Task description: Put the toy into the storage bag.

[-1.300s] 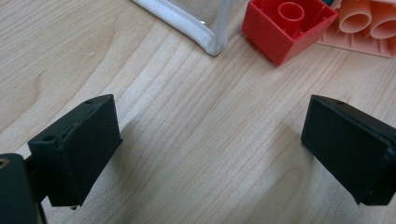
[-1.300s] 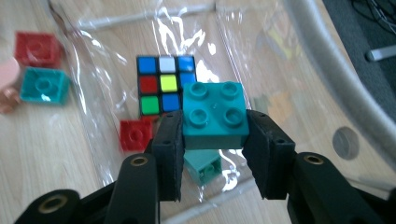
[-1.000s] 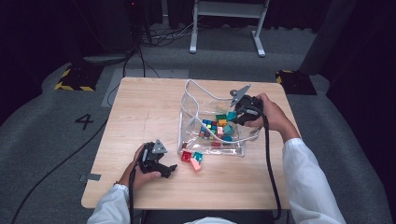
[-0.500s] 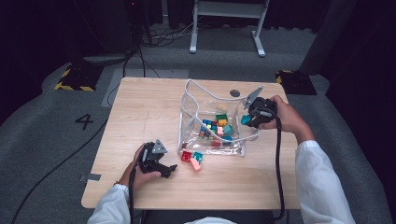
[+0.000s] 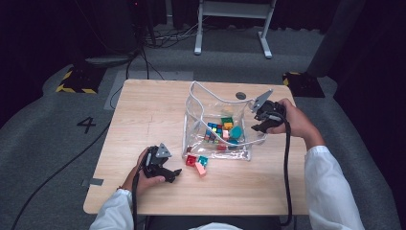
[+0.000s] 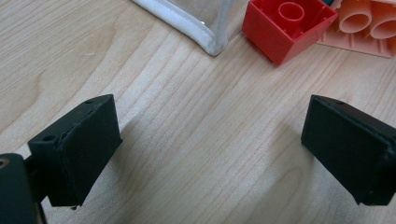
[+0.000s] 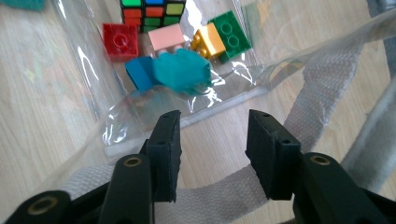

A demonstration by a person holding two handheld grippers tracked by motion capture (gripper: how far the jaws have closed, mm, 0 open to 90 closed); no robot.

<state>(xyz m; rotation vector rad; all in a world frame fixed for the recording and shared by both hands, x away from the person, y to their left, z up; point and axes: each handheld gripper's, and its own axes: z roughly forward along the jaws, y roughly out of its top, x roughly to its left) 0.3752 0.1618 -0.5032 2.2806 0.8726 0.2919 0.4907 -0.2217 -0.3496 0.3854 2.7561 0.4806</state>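
A clear plastic bag [image 5: 198, 120] with white straps [image 7: 317, 93] lies mid-table, holding several coloured bricks and a cube puzzle [image 7: 152, 9]. My right gripper [image 5: 257, 127] [image 7: 214, 126] hovers at the bag's right edge. Its jaws have just been opening and are open; no brick is between them, and a strap runs below the gap. A teal brick [image 7: 182, 70] [image 5: 235, 131] lies inside the bag just beyond them. My left gripper [image 5: 173, 173] [image 6: 210, 123] rests open on the wood near the front, pointing at a red brick [image 6: 285, 28] [image 5: 191, 160] and a pink brick [image 6: 369, 23] outside the bag.
A second teal brick [image 5: 203, 159] lies beside the red one at the bag's near edge. A small dark round mark [image 5: 241, 96] sits on the table [image 5: 143, 110] behind the bag. Bare wood stretches left of the bag. A white metal stand [image 5: 232, 14] is on the floor beyond.
My right gripper has shifted right, from over the bag to its right edge. The teal brick seen at its jaws now lies in the bag. The left gripper has stayed put.
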